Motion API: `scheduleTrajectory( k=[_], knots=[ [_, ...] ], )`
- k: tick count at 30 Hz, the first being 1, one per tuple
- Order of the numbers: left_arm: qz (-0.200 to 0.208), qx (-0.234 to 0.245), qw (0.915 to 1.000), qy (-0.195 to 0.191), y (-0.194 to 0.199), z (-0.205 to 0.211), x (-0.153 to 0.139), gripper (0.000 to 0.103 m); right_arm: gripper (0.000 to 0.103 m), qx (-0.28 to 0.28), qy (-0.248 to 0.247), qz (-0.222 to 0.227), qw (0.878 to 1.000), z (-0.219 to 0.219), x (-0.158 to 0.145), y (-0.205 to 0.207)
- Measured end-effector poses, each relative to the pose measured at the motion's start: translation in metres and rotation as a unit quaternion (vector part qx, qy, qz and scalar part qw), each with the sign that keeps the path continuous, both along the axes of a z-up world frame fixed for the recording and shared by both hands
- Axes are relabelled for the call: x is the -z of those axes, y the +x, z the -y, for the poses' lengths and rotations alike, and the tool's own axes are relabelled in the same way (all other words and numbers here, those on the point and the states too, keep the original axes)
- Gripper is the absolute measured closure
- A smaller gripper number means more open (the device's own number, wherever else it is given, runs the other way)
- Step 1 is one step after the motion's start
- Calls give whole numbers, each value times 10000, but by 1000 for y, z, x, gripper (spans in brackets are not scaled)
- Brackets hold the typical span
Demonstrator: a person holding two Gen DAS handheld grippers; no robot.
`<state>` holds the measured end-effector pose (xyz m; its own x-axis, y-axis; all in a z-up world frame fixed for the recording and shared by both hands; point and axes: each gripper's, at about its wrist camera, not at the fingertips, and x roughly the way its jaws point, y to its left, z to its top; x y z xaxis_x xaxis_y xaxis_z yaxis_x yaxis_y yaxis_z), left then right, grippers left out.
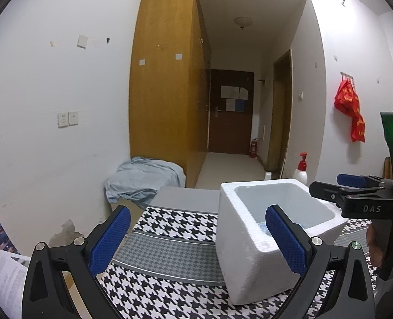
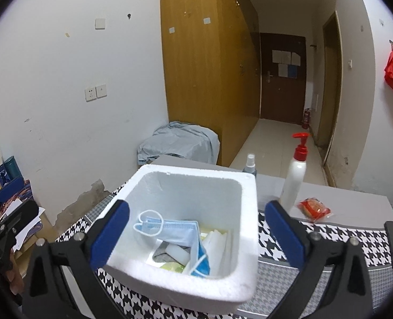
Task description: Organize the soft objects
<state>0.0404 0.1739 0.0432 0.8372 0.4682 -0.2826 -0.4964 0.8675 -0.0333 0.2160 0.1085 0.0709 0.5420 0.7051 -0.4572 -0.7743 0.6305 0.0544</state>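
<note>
1. The table (image 2: 355, 207) is grey and carries a houndstooth cloth (image 1: 169, 239) in black, white and grey bands.
2. A white foam box (image 2: 246, 239) stands open-topped on that cloth; in the left wrist view it sits right of centre, in the right wrist view directly ahead.
3. The left gripper (image 1: 197, 236) has its blue-padded jaws spread wide with nothing between them; the right pad overlaps the box's near wall in the picture, but whether it touches cannot be told.
4. The right gripper (image 2: 196, 228) is likewise spread apart and empty, its two pads flanking the box on either side.
5. A crumpled pale blue sheet (image 2: 180, 143) lies over something low beyond the table, against the wooden wardrobe (image 2: 209, 66).
6. A white pump bottle with a red top (image 2: 294, 175) stands on the bare grey table right of the box.
7. A blue face mask (image 2: 169, 230) lies inside the box, draped across the left and middle, its ear loop toward the left wall.
8. White folded pieces (image 2: 220, 242) lean against the box's right inner wall; their material is unclear.
9. A red-wrapped snack packet (image 2: 314, 208) lies just right of the pump bottle.
10. A small clear spray bottle (image 2: 250, 163) peeks up behind the box's far rim.
</note>
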Motion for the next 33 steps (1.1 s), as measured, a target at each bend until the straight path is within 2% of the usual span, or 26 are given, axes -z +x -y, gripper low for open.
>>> scheduleTrajectory(
  k=[10, 23, 33],
  knots=[
    [65, 559, 9983, 122, 11, 38, -8, 1, 0, 497, 165, 196, 9984, 52, -8, -7],
    [164, 1337, 9908, 136, 24, 102, -15, 1, 0, 1213, 399, 347, 9912, 141, -13, -26],
    [323, 1401, 9895, 132, 21, 121, -18, 1, 0, 1407, 549, 767, 9856, 173, -9, -59]
  ],
)
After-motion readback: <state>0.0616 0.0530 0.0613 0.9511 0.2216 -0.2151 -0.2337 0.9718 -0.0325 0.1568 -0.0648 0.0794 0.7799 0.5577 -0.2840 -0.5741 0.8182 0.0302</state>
